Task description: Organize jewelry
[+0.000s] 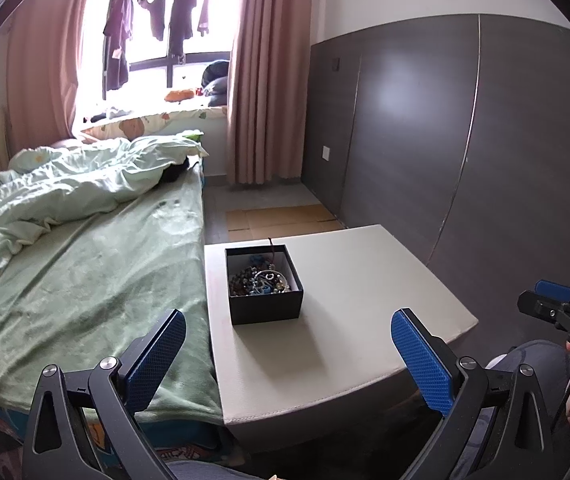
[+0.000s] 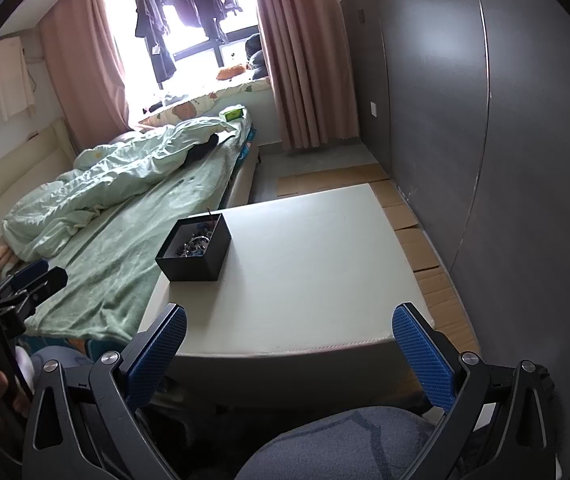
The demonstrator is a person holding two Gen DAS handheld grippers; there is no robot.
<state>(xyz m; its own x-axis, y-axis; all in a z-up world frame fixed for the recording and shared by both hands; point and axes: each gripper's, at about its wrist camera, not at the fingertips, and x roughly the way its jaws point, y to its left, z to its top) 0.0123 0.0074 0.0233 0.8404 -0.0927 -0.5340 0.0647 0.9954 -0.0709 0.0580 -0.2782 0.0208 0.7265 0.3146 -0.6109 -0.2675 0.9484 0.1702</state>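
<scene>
A small black open box [image 1: 263, 285] stands on the far left part of a low white table [image 1: 365, 300]. It holds a tangle of jewelry [image 1: 259, 278]: beads, chains and a dark cord that sticks up over the back rim. The box also shows in the right wrist view [image 2: 193, 248]. My left gripper [image 1: 288, 350] is open and empty, held above the table's near edge, short of the box. My right gripper [image 2: 289, 344] is open and empty near the table's front edge, right of the box. Each gripper shows at the edge of the other's view.
A bed [image 1: 85, 272] with a green sheet and crumpled quilt adjoins the table's left side. A dark grey wall panel [image 1: 465, 140] runs along the right. Flattened cardboard [image 2: 417, 224] lies on the floor behind and right of the table. My knee [image 2: 345, 440] is below.
</scene>
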